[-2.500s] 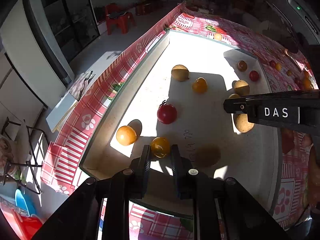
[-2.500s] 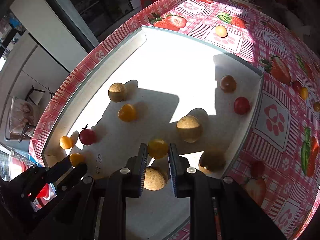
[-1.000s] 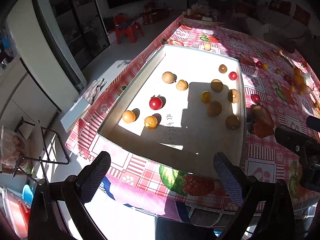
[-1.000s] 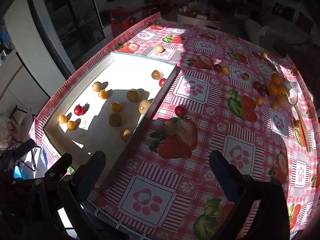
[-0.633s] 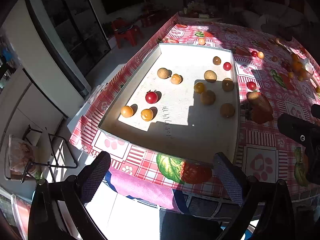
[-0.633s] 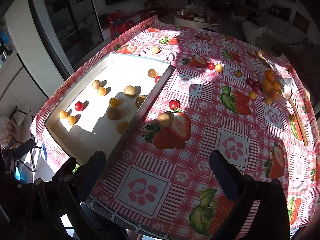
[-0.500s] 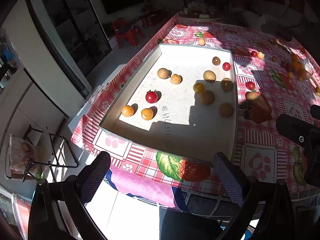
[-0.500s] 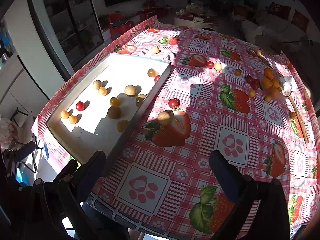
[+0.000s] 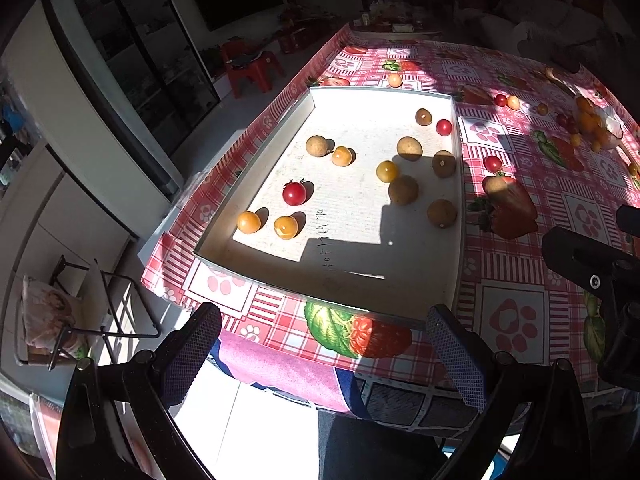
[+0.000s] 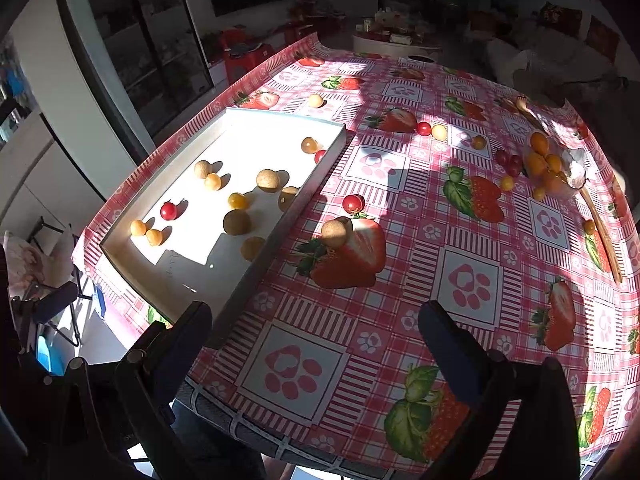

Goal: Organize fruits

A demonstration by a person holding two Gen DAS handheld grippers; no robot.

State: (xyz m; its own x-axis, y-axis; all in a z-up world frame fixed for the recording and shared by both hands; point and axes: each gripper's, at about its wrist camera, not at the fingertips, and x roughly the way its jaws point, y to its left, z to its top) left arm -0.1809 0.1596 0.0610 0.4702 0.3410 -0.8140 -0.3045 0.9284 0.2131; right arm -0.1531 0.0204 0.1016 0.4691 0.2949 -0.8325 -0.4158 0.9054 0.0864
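Handwritten digits (image 9: 329, 240) on the white tray (image 9: 404, 304) floor are too faint to read. The tray, on the table (image 10: 460, 280) with its strawberry cloth, holds red, yellow and brown fruits (image 9: 295, 193); more lie loose on the cloth. Left tongs (image 9: 320, 354) and right tongs (image 10: 312, 344) gape wide, empty

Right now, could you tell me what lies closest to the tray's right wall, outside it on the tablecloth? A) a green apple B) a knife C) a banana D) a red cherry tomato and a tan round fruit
D: a red cherry tomato and a tan round fruit sit on the tablecloth just beyond the right wall of the tray, apart from it; both grippers' jaws are wide open and empty.
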